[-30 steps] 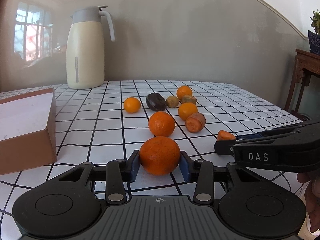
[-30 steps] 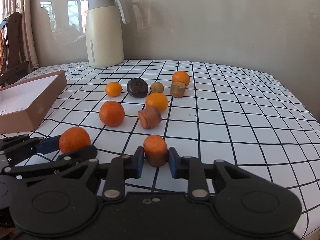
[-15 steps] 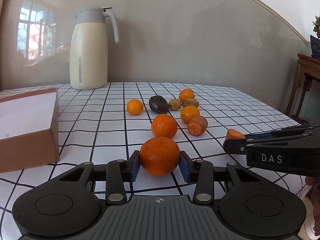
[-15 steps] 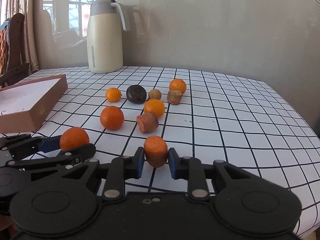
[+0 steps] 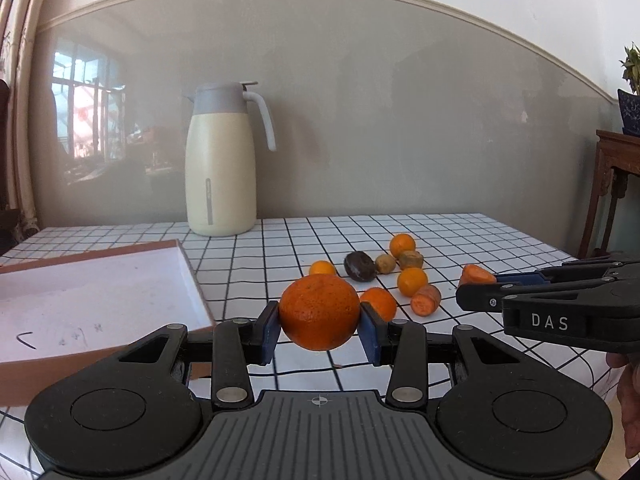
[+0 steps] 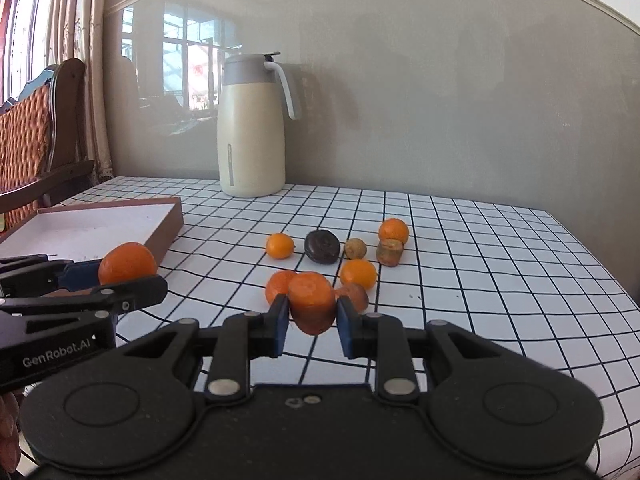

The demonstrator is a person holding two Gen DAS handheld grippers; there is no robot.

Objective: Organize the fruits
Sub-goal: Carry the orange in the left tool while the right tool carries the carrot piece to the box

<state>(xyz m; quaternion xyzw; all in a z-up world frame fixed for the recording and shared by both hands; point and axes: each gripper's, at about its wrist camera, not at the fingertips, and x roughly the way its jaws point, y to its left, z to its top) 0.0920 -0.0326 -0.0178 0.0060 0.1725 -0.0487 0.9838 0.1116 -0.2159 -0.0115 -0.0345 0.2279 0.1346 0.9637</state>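
Orange, dimpled peel fills the left gripper (image 5: 319, 330): its blue pads are clamped on a round mandarin (image 5: 319, 311), held clear of the table (image 5: 460, 236), near the shallow brown cardboard box (image 5: 100, 300) with white lining. Right gripper (image 6: 312, 328) is clamped on a stubby carrot chunk (image 6: 312, 302) with a matte, rough skin, also off the surface. Left wrist view alone shows pen marks inside the box, a dark wooden side table (image 5: 616, 184) and a blue patterned pot; right wrist view alone shows a wooden chair (image 6: 40, 136) with woven orange back, curtains and a window. Both show the grid-print white tablecloth, the glossy cream thermal jug (image 6: 252, 128) with grey lid, and the loose cluster mid-table: smaller oranges, a wrinkled dark round fruit (image 6: 322, 246), a small brownish one, carrot pieces.
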